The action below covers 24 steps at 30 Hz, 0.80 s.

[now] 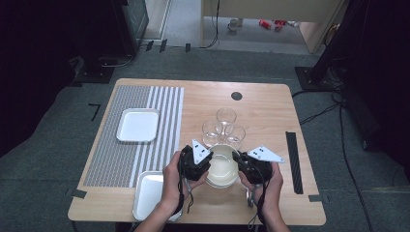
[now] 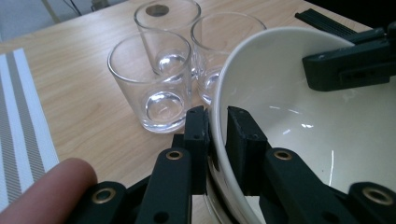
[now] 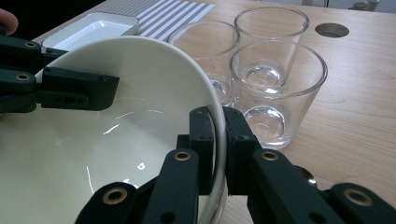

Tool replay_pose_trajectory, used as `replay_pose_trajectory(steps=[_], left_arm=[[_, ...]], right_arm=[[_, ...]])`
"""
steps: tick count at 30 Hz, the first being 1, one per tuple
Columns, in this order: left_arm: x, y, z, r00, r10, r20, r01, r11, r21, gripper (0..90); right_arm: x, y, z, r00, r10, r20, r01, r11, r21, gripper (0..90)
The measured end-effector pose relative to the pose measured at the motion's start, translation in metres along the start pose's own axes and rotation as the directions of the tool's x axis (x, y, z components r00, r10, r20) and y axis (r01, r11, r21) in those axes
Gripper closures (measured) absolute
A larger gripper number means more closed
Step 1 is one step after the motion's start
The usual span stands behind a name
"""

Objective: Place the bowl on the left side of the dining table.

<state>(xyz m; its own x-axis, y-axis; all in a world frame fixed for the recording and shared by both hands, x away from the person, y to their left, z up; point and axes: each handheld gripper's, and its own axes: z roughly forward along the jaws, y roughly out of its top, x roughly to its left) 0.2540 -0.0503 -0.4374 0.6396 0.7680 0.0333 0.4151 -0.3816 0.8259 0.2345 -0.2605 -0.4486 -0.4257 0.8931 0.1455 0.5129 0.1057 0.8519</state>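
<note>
A cream bowl sits near the table's front edge, between both hands. My left gripper is shut on the bowl at its left rim, one jaw inside and one outside. My right gripper is shut on the bowl at its right rim in the same way. In the high view the left gripper and right gripper flank the bowl. Three clear glasses stand clustered just beyond the bowl, close to its far rim.
A striped placemat covers the table's left part with a white tray on it. A second white tray lies at the front left. A black strip lies along the right edge, and a round hole is at the back.
</note>
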Motion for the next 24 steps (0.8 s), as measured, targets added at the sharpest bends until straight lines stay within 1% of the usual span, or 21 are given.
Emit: replay_pose_trajectory(steps=[4,6,7,12,15,17,18,19,22,24], left_arm=[[-0.0005,0.0001,0.0002,1.0000,0.005,-0.007,-0.005,1.0000,0.005,78.0],[-0.0008,0.0003,0.0000,1.0000,0.003,-0.003,-0.003,1.0000,0.000,80.4],[-0.0013,0.0005,0.0001,0.9999,0.010,-0.008,-0.010,1.0000,0.001,81.4],[-0.0017,0.0008,0.0005,0.9999,0.011,-0.011,-0.011,0.9999,-0.004,82.5],[-0.0030,0.0004,-0.0001,0.9996,0.007,-0.029,-0.008,0.9998,-0.019,83.3],[-0.0038,-0.0001,-0.0006,0.9992,-0.007,-0.039,0.006,0.9995,-0.032,84.0],[-0.0042,-0.0003,-0.0007,0.9990,-0.015,-0.041,0.013,0.9992,-0.038,84.3],[-0.0043,-0.0005,-0.0008,0.9991,-0.012,-0.041,0.010,0.9991,-0.041,84.4],[-0.0038,-0.0006,-0.0019,0.9992,-0.011,-0.038,0.009,0.9985,-0.054,84.4],[-0.0033,-0.0001,-0.0039,0.9993,-0.015,-0.034,0.012,0.9976,-0.068,84.1]], right_arm=[[0.0004,0.0000,-0.0005,1.0000,-0.002,0.003,0.002,1.000,-0.004,84.4],[0.0007,0.0001,-0.0010,1.0000,-0.005,0.004,0.005,1.000,-0.009,84.3],[0.0009,0.0002,-0.0012,1.0000,-0.005,0.004,0.005,1.000,-0.011,84.3],[0.0015,0.0005,-0.0026,0.9999,-0.008,0.013,0.008,1.000,-0.017,84.2],[0.0021,0.0004,-0.0025,0.9999,-0.002,0.010,0.003,1.000,-0.019,84.2],[0.0025,0.0004,-0.0024,1.0000,0.001,0.009,0.000,1.000,-0.018,84.2],[0.0028,0.0005,-0.0026,0.9999,0.002,0.011,-0.002,1.000,-0.019,84.1],[0.0033,0.0005,-0.0031,0.9999,0.003,0.014,-0.003,1.000,-0.020,84.1],[0.0065,0.0011,-0.0039,0.9992,-0.017,0.037,0.017,1.000,-0.016,84.2],[0.0070,0.0014,-0.0039,0.9992,-0.010,0.038,0.010,1.000,-0.017,84.1]])
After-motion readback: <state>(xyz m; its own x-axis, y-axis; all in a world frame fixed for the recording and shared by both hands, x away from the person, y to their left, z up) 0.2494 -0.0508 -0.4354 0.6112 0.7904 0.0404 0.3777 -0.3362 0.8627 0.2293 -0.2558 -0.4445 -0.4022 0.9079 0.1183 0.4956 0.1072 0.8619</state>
